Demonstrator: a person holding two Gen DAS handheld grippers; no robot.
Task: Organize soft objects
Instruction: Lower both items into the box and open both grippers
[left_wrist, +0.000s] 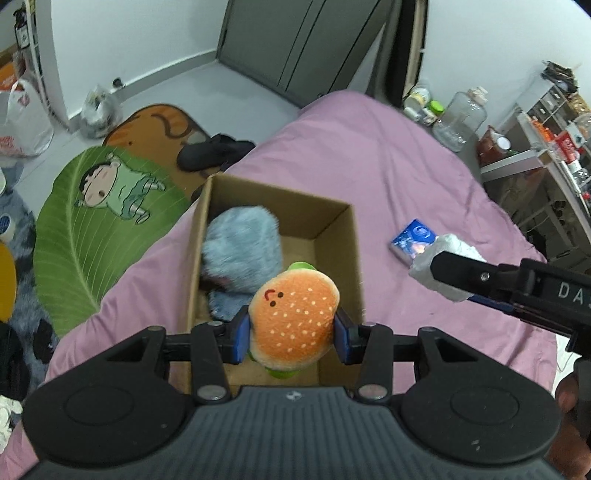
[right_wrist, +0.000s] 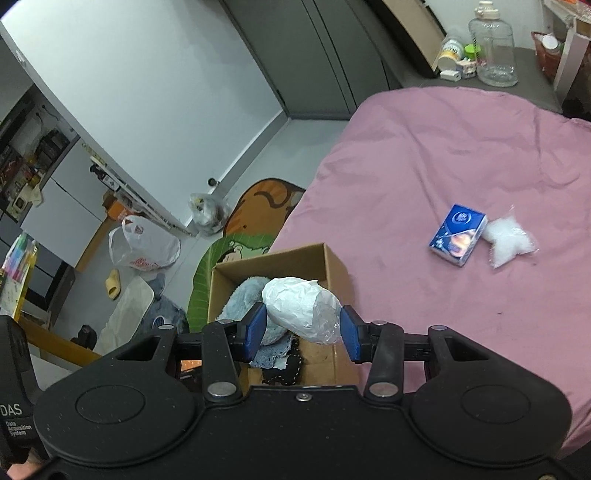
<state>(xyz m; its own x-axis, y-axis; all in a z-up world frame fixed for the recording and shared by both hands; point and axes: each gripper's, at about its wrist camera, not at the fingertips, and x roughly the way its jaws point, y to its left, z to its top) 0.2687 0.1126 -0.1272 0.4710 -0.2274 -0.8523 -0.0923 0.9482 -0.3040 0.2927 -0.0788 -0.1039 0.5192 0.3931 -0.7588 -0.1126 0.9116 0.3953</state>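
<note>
Left gripper (left_wrist: 292, 334) clamped on a plush hamburger (left_wrist: 294, 322), blue pads pressed into either side of the orange sesame bun, green lettuce edge showing above and below. Hung over the near end of an open cardboard box (left_wrist: 345, 240), tilted steeply downward. Just ahead of the fingers, inside the box, lay a fluffy grey-blue plush toy (left_wrist: 242, 251) against the left wall, with a scrap of denim-coloured fabric (left_wrist: 221, 306) under it. Box rested on a pink bedsheet (left_wrist: 369, 166).

Right gripper (right_wrist: 303, 330) closed on a white crumpled wrapped bundle (right_wrist: 301, 308), partly sheathed in clear film, one pad against each side. Held over the same box (right_wrist: 332, 258), above its right-hand inner wall. Below and left of the fingers sat the grey-blue plush (right_wrist: 240, 299), the denim scrap (right_wrist: 271, 356) and a dark stitched piece (right_wrist: 286, 367) on the box floor. Well ahead and to the right, on the sheet (right_wrist: 443, 147), lay a blue tissue pack (right_wrist: 458, 234), touching a small clear bag of white stuffing (right_wrist: 511, 243) on its right side.

Seen from the left wrist, right gripper (left_wrist: 439, 267) reached in from the right edge with the white bundle (left_wrist: 432, 273) at its tip, just in front of the tissue pack (left_wrist: 413, 238), beside the box and apart from the hamburger.
</note>
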